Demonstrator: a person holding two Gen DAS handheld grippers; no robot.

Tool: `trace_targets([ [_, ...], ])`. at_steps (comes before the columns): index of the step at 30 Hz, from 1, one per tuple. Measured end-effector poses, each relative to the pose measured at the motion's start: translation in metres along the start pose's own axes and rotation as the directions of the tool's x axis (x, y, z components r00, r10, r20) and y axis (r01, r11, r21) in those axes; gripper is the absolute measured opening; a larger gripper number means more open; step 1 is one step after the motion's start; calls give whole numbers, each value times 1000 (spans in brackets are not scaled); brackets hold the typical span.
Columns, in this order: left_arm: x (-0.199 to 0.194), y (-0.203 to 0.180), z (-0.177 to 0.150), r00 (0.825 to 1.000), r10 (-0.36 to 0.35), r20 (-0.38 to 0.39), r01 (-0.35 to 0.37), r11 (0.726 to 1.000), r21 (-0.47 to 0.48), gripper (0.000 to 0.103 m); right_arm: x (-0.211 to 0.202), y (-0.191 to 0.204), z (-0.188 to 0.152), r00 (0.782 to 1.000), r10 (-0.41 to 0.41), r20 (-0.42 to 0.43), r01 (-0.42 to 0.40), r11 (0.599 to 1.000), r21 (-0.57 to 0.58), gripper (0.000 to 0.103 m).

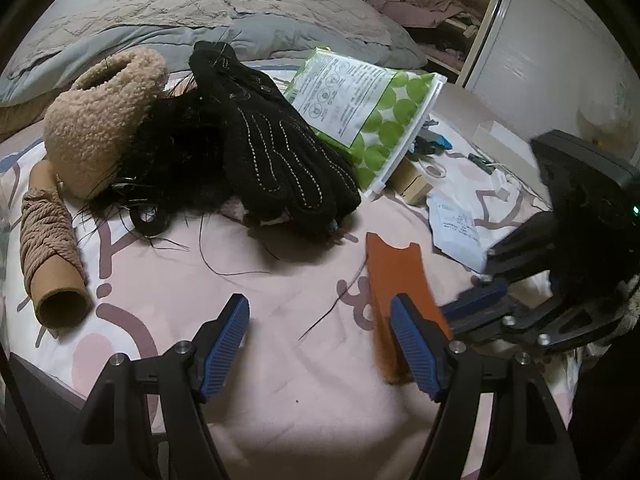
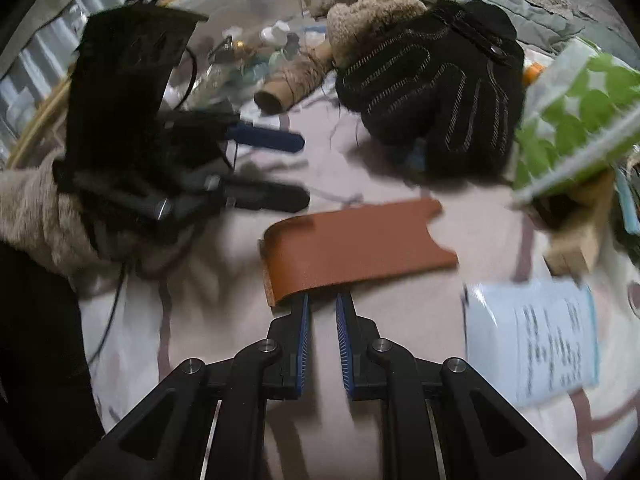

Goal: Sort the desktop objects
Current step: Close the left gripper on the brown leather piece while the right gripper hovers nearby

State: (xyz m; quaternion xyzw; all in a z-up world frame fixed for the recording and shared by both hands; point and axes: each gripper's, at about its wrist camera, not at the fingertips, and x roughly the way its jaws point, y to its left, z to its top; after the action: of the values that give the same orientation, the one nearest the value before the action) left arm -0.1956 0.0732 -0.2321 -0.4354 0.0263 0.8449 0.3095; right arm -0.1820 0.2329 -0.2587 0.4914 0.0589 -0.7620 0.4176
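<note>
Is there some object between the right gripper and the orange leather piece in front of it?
Nothing visible stands between them. The right gripper has its tips at the near edge of the orange leather piece, with only bare bedsheet below. The black glove lies beyond the piece.

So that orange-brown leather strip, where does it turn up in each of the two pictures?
Left wrist view: the leather strip sits lower right, running up from behind the left claw's right-hand finger, with the right claw reaching it from the right.
Right wrist view: it lies across the centre, at the right claw's nearly closed tips.
Shared landmark: the black glove, beyond the strip in both.
</note>
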Motion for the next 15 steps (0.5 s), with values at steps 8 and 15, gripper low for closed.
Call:
trace_targets([
  [8, -1, -15, 1, 999, -48, 14, 47, 997, 56, 73, 0, 6, 10, 1000, 8, 14, -8, 1000, -3, 15],
  [15, 3, -25, 2, 995, -104, -2, 104, 992, 67, 73, -25, -19, -3, 997, -42, 60, 34, 992, 124, 15],
])
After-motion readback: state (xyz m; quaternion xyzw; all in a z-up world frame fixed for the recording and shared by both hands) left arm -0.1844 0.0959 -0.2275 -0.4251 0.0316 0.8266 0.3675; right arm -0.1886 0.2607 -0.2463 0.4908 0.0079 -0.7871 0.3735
